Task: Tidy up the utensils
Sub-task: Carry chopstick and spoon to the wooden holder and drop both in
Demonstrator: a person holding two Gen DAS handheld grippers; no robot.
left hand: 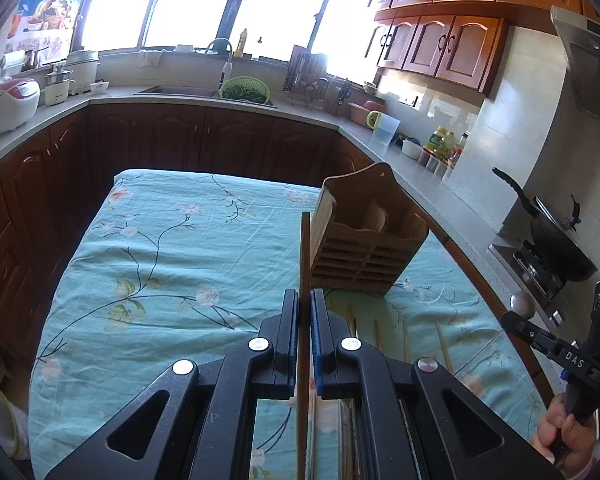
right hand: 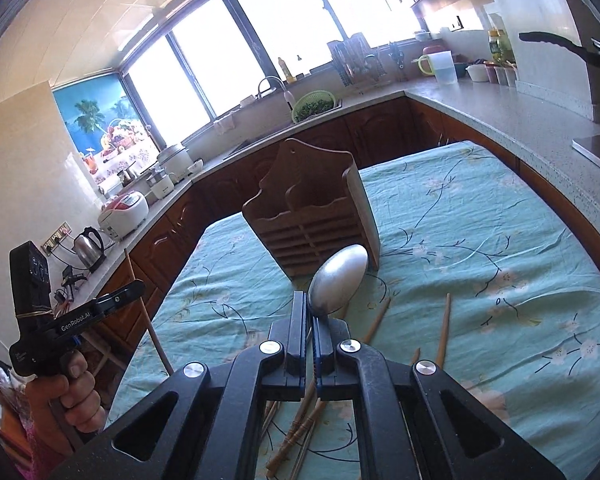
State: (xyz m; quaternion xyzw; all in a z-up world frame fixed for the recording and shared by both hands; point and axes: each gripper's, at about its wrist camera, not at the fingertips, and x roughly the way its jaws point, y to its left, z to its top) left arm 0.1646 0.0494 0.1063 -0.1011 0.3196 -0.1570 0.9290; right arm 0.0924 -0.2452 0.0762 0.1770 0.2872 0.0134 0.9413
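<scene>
In the left wrist view my left gripper [left hand: 305,300] is shut on a wooden chopstick [left hand: 305,248] that stands upright between the pads, its tip beside the wooden utensil holder [left hand: 364,240]. In the right wrist view my right gripper [right hand: 310,304] is shut on the handle of a metal spoon [right hand: 340,280], bowl up, just in front of the holder [right hand: 308,216]. Several loose chopsticks [right hand: 444,328] lie on the teal floral cloth [right hand: 480,280] below both grippers. The other hand's tool shows in each view: the right gripper [left hand: 508,318] and the left gripper [right hand: 134,289].
Dark cabinets and a grey countertop [left hand: 432,188] wrap around the table. A wok [left hand: 556,240] sits on the stove at the right. A sink with a green basket [left hand: 246,89] is at the back, a rice cooker [left hand: 10,104] and a kettle [right hand: 89,246] at the left.
</scene>
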